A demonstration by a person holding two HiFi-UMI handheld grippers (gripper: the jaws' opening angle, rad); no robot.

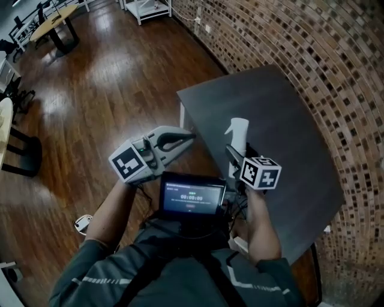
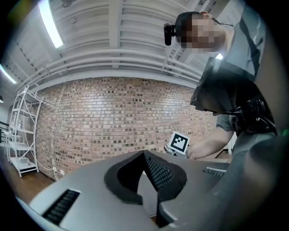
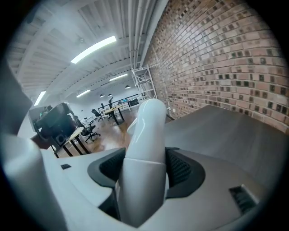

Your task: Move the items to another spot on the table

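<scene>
Clamping is done by the right gripper, jaws set wide on the white plastic spray bottle standing upright between them over the dark grey table, while the closed, empty left gripper is held farther off.

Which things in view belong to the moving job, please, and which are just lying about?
Job in hand:
- white spray bottle, clamped in the right gripper
- grey table
- left gripper, shut and empty, beside the table

Just lying about:
- screen at the person's chest
- white shelf unit
- far desk
- brick wall
</scene>
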